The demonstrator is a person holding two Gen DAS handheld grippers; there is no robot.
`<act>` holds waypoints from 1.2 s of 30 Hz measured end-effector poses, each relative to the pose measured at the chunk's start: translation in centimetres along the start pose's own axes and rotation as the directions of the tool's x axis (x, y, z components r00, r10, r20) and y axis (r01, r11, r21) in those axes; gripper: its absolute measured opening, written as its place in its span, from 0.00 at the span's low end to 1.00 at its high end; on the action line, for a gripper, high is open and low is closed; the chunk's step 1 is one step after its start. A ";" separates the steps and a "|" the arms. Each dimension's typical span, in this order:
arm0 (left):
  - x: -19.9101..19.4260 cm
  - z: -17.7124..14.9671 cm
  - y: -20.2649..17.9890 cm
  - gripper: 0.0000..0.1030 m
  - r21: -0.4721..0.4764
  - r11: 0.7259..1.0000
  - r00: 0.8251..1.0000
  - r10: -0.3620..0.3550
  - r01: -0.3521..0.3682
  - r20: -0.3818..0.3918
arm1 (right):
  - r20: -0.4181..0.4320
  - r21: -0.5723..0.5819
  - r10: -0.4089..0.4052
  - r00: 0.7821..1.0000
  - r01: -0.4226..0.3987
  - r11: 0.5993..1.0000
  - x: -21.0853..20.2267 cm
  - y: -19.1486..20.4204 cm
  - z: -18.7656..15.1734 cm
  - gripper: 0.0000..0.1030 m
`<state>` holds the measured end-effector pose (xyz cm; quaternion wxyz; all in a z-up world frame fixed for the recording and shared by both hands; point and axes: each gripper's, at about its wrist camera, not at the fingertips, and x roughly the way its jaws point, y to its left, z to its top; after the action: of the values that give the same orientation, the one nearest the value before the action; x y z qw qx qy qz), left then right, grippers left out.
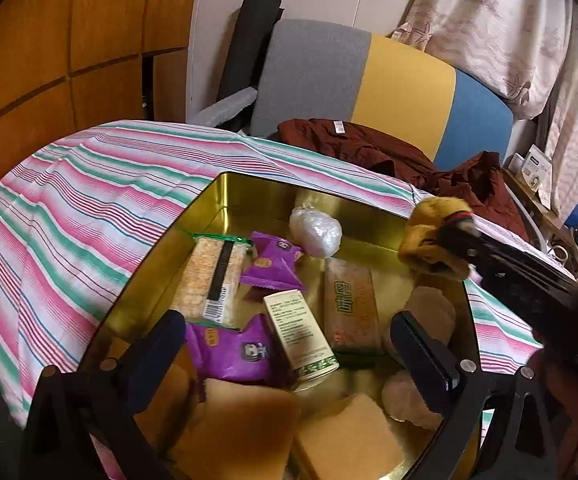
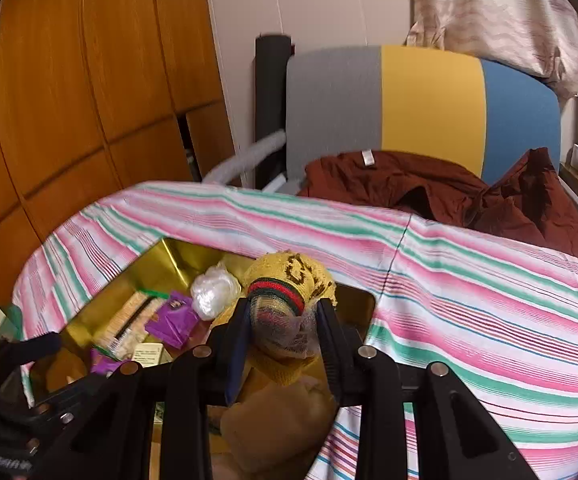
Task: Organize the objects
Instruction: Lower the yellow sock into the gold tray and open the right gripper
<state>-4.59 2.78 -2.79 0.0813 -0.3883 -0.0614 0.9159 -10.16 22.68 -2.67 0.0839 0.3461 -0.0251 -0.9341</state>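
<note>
An open gold tin point(image 1: 249, 190) sits on the striped cloth. It holds a rice-cracker pack point(image 1: 213, 276), two purple packets point(image 1: 273, 266), a cream carton point(image 1: 301, 332), a white wrapped ball point(image 1: 315, 230) and yellow sponges point(image 1: 349, 436). My left gripper point(image 1: 289, 316) hovers over the tin's near half, open wide, with nothing pressed between its fingers. My right gripper point(image 2: 285, 320) is shut on a yellow knitted pouch point(image 2: 293, 276) with a red-green band, held above the tin's right side. That pouch point(image 1: 429, 240) also shows at the right in the left wrist view.
The striped cloth point(image 2: 469, 300) covers the table around the tin. Behind it stands a chair point(image 2: 429, 100) with a grey, yellow and blue back, and a maroon garment point(image 2: 429, 184) lies on its seat. Wooden cupboard doors point(image 2: 69, 100) fill the left. A cluttered shelf point(image 1: 537, 176) is at the far right.
</note>
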 end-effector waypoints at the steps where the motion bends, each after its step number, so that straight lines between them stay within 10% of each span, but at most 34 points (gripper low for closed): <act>1: -0.1 -0.1 0.1 1.00 0.004 1.000 1.000 0.003 -0.003 0.005 | -0.010 0.005 -0.012 1.000 0.012 1.000 0.4 0.1 0.0 0.32; 29: -1.7 -1.7 -0.1 1.00 0.051 0.996 0.997 0.075 -0.076 0.013 | -0.068 -0.022 -0.076 0.995 0.075 0.997 -2.5 2.9 -3.1 0.42; 36: -2.8 -1.6 0.3 1.00 0.052 0.981 0.983 0.184 -0.185 0.026 | -0.065 -0.002 -0.077 0.995 0.077 0.997 -4.2 3.4 -3.5 0.44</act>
<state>-1.55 2.02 -2.01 0.0057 -0.3801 -0.0013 0.9249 -4.33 20.13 -2.28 0.0484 0.3769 -0.0093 -0.9250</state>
